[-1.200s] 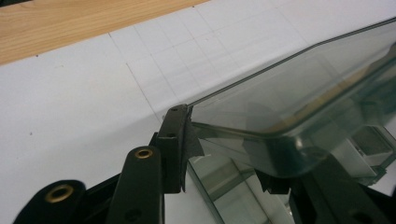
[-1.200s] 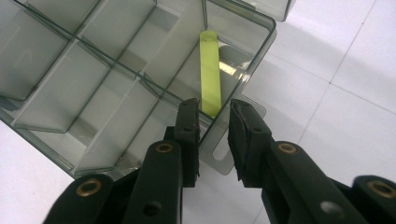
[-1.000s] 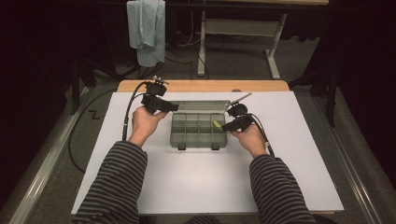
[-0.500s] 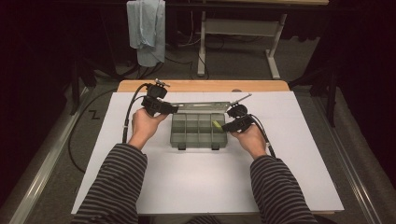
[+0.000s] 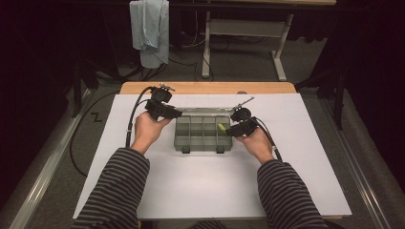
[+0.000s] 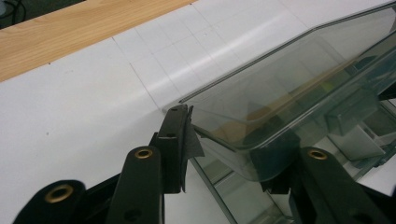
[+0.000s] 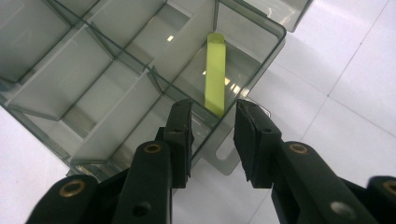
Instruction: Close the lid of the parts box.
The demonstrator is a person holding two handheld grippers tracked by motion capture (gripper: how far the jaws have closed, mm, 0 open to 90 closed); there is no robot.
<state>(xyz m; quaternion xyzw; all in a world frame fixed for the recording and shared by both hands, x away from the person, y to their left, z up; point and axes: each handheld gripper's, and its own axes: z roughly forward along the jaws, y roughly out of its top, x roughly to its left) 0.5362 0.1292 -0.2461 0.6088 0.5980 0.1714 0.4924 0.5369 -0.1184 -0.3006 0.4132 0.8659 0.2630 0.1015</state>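
Compartment box (image 5: 203, 133), lid open, sits mid-tabletop toward the far edge. A yellow-green stick (image 7: 215, 72) already lies in its right end cell; the right gripper (image 7: 212, 128) has just been opening, jaws apart and empty. Left gripper (image 6: 229, 154) jaws straddle the raised lid (image 6: 289, 88); closing seemingly remains.

left gripper (image 5: 177, 114): jaws half apart, aimed right
right gripper (image 5: 228, 131): jaws parted, just been opening, aimed left
forearms: resting forward, striped sleeves

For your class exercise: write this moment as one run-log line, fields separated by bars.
left claw: around corner of open lid | right claw: jaws just opened, apart from yellow stick | yellow stick: lying in end compartment of organiser box
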